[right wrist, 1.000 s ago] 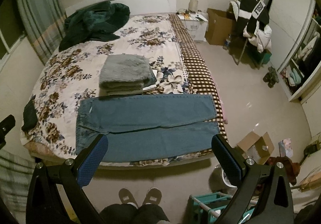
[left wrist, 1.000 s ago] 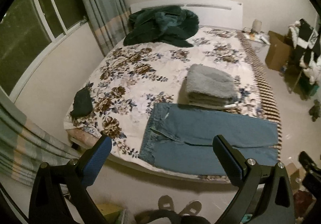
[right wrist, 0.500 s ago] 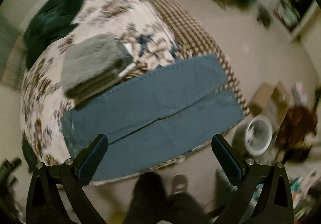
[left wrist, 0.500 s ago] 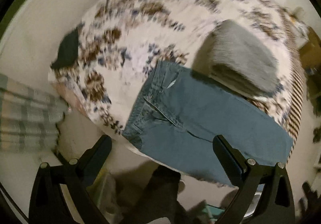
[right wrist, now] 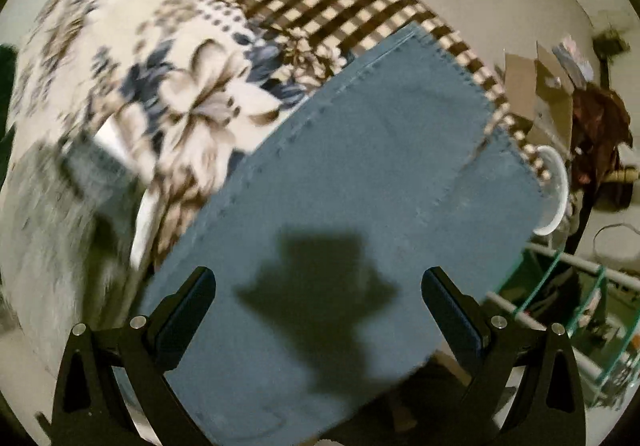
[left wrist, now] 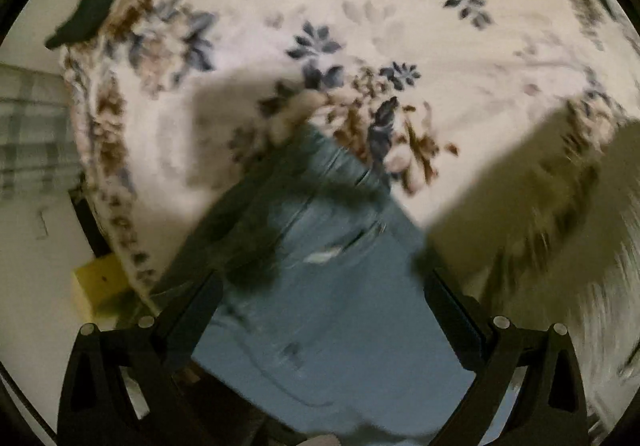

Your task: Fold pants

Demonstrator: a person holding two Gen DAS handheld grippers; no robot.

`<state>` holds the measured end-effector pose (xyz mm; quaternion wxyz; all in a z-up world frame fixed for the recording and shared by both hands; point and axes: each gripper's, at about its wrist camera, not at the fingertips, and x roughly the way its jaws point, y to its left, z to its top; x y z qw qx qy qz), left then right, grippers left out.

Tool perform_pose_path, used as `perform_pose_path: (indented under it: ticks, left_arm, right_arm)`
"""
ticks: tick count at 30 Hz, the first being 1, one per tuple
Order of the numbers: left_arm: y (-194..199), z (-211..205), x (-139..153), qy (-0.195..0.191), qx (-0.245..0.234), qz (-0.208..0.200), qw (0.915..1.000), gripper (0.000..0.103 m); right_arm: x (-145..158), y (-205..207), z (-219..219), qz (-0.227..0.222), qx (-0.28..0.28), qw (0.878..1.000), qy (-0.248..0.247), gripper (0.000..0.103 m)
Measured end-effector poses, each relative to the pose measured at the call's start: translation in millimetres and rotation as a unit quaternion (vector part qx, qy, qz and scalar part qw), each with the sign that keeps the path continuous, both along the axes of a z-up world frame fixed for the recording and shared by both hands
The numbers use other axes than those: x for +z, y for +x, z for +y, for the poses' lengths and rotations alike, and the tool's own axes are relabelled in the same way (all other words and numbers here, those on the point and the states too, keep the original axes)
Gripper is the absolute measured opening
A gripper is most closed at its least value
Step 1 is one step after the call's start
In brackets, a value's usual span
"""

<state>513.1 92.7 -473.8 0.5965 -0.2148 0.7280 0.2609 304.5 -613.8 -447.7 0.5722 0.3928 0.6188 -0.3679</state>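
Blue jeans lie flat along the near edge of a bed with a floral cover. The left wrist view shows their waistband end [left wrist: 332,278], blurred. My left gripper [left wrist: 320,310] is open just above it, empty. The right wrist view shows the leg ends [right wrist: 360,174], one leg beside the other, hems near the bed's right edge. My right gripper [right wrist: 318,304] is open above the legs, empty, and casts a shadow on the denim.
A folded grey pile [right wrist: 52,230] sits on the floral bedcover [left wrist: 360,26] behind the jeans. A dark cloth [left wrist: 96,6] lies at the bed's left edge. Beside the bed are a white bucket [right wrist: 558,190], a cardboard box [right wrist: 540,86] and a teal rack [right wrist: 580,294].
Both grippers have dropped from a high view of the whole bed to close above the jeans, left over the waist, right over the legs. Both stayed open.
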Motion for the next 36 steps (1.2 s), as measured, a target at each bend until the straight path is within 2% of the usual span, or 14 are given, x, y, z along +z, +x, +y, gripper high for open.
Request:
perform_pose_path:
  ticks: [4, 8, 9, 11, 12, 13, 14, 15, 16, 18, 21, 29, 32, 36]
  left_arm:
    - [25, 3, -52, -0.018, 0.024, 0.030, 0.9991, 0.103]
    - [31, 8, -76, -0.001, 0.027, 0.047, 0.9985, 0.100]
    - [31, 10, -79, 0.009, 0.025, 0.050, 0.9984, 0.094]
    - [31, 13, -86, 0.014, 0.023, 0.048, 0.9985, 0.059]
    - [29, 14, -87, 0.011, 0.026, 0.041, 0.9988, 0.054]
    - [26, 15, -84, -0.004, 0.030, 0.014, 0.9995, 0.038]
    - [24, 14, -80, -0.009, 0.027, -0.004, 0.9996, 0.026]
    - [22, 13, -75, -0.008, 0.021, -0.016, 0.9996, 0.024]
    - [19, 12, -66, -0.007, 0.016, -0.032, 0.9993, 0.020]
    - [13, 11, -50, -0.004, 0.012, -0.054, 0.9985, 0.019]
    - [-4, 17, -25, -0.012, 0.009, -0.091, 0.9958, 0.018]
    - [-104, 44, 52, -0.036, -0.008, -0.196, 0.9798, 0.016]
    - [-159, 44, 62, -0.036, -0.009, -0.213, 0.9763, 0.015]
    - [-234, 55, 49, -0.030, -0.001, -0.197, 0.9799, 0.015]
  right_arm:
    - [-44, 24, -25, 0.012, -0.037, 0.999, 0.000, 0.103]
    - [-90, 50, -48, 0.027, -0.074, 0.997, -0.005, 0.103]
    - [-96, 53, -50, 0.029, -0.078, 0.997, -0.005, 0.103]
    - [-114, 61, -55, 0.041, -0.087, 0.995, -0.002, 0.100]
    - [-119, 64, -55, 0.039, -0.092, 0.995, 0.002, 0.095]
    - [-126, 67, -55, 0.039, -0.093, 0.995, 0.007, 0.091]
    - [-131, 71, -55, 0.042, -0.091, 0.995, 0.009, 0.076]
    - [-134, 72, -53, 0.039, -0.089, 0.995, 0.010, 0.064]
    - [-134, 73, -52, 0.038, -0.084, 0.996, 0.009, 0.058]
    - [-131, 79, -48, 0.025, -0.066, 0.997, -0.001, 0.019]
    - [-115, 77, -40, 0.007, -0.051, 0.999, -0.011, 0.009]
    - [-46, 36, -20, -0.083, -0.023, 0.996, -0.005, 0.005]
    - [-22, 0, -8, -0.109, -0.009, 0.994, -0.003, 0.005]
    - [0, -92, -12, -0.117, 0.012, 0.993, 0.000, 0.005]
